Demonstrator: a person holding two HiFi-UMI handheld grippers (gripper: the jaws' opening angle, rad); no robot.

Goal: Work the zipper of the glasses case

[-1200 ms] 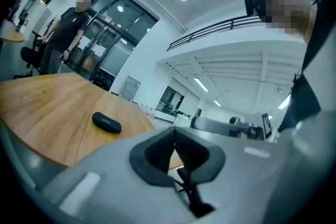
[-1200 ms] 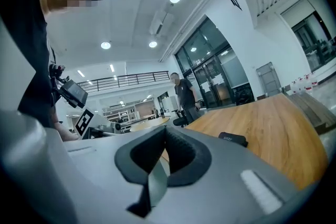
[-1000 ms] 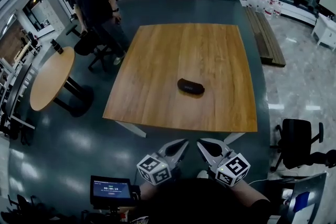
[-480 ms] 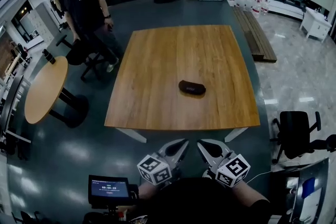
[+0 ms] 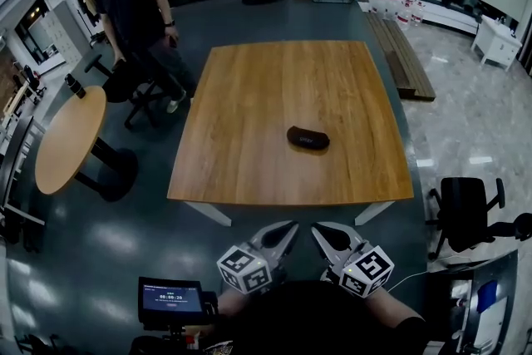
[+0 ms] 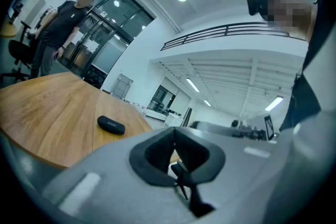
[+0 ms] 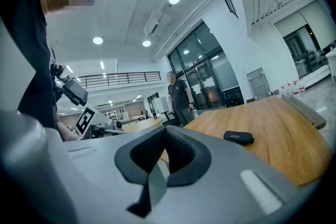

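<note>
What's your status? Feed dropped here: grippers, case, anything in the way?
Left gripper shut, empty; right gripper shut, empty. Both short of the table. Glasses case lies alone on it, untouched. Person stands past the far corner, not blocking.

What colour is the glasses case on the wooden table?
Black, with small pale lettering on it; the glasses case shows best in the right gripper view.
</note>
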